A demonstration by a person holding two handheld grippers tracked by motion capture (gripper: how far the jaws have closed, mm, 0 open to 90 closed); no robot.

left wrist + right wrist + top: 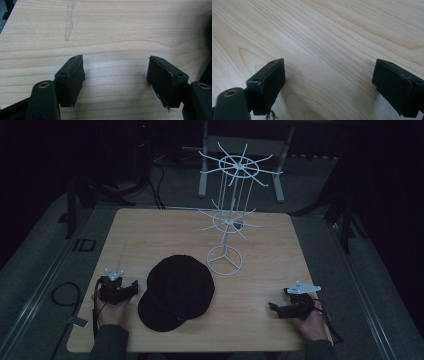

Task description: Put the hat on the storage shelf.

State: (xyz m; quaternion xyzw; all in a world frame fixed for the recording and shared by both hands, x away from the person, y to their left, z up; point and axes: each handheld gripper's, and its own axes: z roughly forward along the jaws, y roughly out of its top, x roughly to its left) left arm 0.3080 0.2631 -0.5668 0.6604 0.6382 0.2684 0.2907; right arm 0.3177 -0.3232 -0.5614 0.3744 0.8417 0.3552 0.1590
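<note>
Cap (177,290): black, flat on the table (265,270), brim toward the near-left edge, long axis running diagonally.
Left gripper (134,287): jaws wide apart, empty, just beside the cap.
Right gripper (272,307): jaws wide, holding nothing.

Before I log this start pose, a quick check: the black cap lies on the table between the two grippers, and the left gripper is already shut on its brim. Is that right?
Not quite. The black cap does lie on the table between the two grippers, but the left gripper is open, with bare wood between its jaws. The left gripper view shows this.
</note>
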